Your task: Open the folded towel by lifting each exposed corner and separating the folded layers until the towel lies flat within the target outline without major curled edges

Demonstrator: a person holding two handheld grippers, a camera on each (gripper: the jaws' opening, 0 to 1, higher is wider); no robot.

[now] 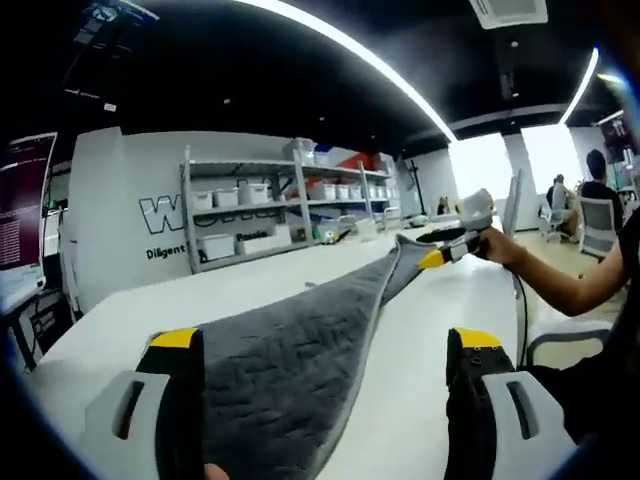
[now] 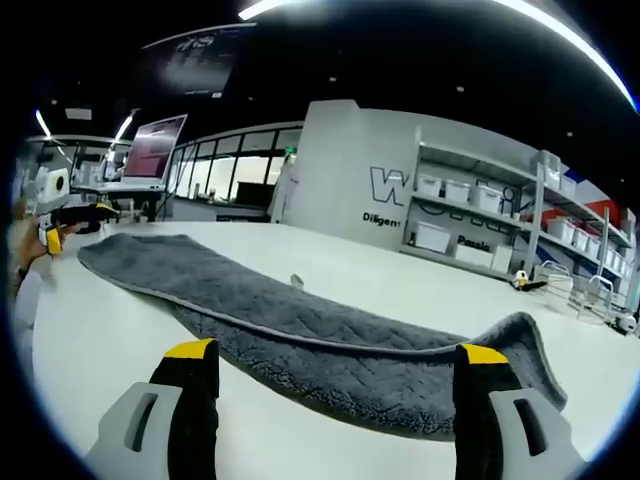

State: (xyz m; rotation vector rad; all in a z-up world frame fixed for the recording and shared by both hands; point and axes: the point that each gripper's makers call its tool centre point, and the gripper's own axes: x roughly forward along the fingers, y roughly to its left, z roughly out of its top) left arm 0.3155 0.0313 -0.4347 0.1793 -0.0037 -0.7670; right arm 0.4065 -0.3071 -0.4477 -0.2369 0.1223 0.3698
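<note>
The towel (image 1: 300, 360), a single grey quilted one with a paler hem, lies as a long folded strip on the white table (image 1: 130, 310). In the left gripper view its near end runs under our left gripper (image 1: 325, 350) and is cut off at the bottom of the picture, so we cannot tell how it ends there. The two yellow-tipped jaws stand wide apart, one on the towel's edge and one off to the side over bare tabletop, holding nothing. Farther along the strip, the right gripper (image 1: 440, 252) sits at the towel's far end near the table's far edge, held by a hand (image 1: 495, 245); whether it pinches the cloth is too small to make out there. In the right gripper view its jaws (image 2: 335, 365) also stand wide apart, with the towel's curled corner (image 2: 520, 345) beyond them. Behind the table stands one shelving unit (image 1: 270, 210) with white bins, its wall lettering partly hidden.
</note>
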